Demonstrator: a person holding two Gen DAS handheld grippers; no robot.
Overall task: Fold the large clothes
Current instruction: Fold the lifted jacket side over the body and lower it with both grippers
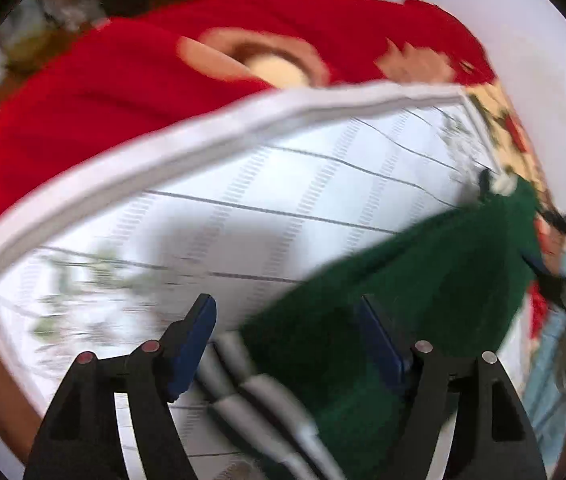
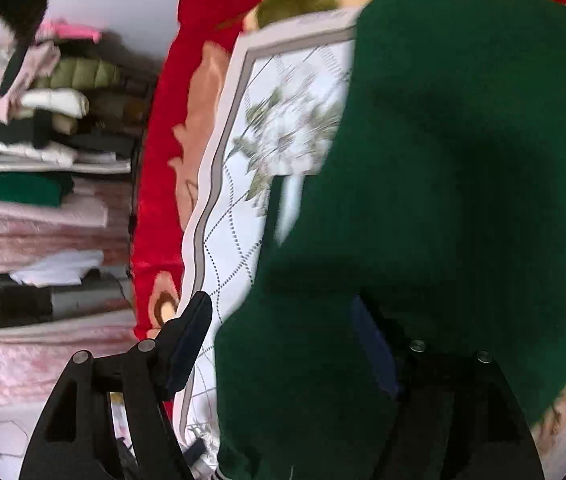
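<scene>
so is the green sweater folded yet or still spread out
Not neatly folded: the dark green knit sweater lies loosely draped and rumpled across the white quilted floral bedcover; motion blur hides finer creases.

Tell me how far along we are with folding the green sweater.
Early. Done: the green sweater lies on the white quilted mat, and folded clothes are stacked beside the bed. In hand: the left gripper and right gripper hover open over it, neither visibly gripping. Left: seemingly every fold, though motion blur hides its shape.

Both views are motion-blurred; the green sweater (image 2: 463, 200) covers the right gripper's (image 2: 283, 344) right finger and runs off-frame.
</scene>
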